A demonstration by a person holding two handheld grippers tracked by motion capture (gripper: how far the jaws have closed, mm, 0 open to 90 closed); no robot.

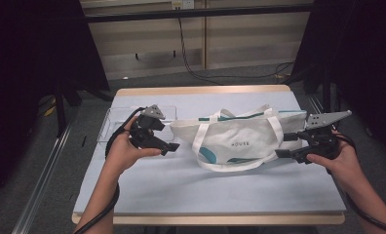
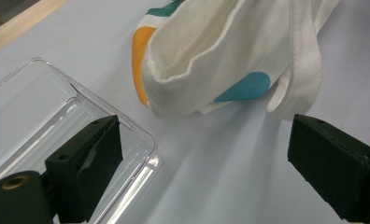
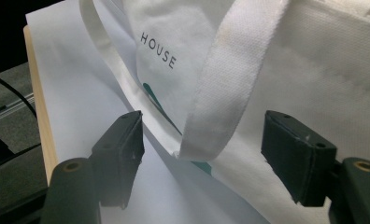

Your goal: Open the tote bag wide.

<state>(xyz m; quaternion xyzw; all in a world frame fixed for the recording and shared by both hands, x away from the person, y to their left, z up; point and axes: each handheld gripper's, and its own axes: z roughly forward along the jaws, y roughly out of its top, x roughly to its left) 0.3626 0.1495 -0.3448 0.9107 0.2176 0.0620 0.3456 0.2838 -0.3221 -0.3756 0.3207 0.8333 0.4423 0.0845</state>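
Observation:
A white tote bag (image 1: 235,139) printed "HOUSE", with teal and orange shapes, lies on its side in the middle of the table. My left gripper (image 1: 169,146) hovers just off the bag's left end, open, with nothing between its jaws. In the left gripper view the bag's open mouth (image 2: 211,51) lies beyond the gripper (image 2: 204,144). My right gripper (image 1: 282,145) is at the bag's right end. In the right gripper view it (image 3: 202,140) stands open around a white strap (image 3: 230,79) and the bag's lower edge, the pads apart from the cloth.
A clear plastic tray (image 1: 113,124) lies at the table's back left, under and behind my left gripper; its corner (image 2: 43,102) is below the left jaw. The pale blue tabletop (image 1: 205,190) has a wooden rim. Cables trail on the floor behind.

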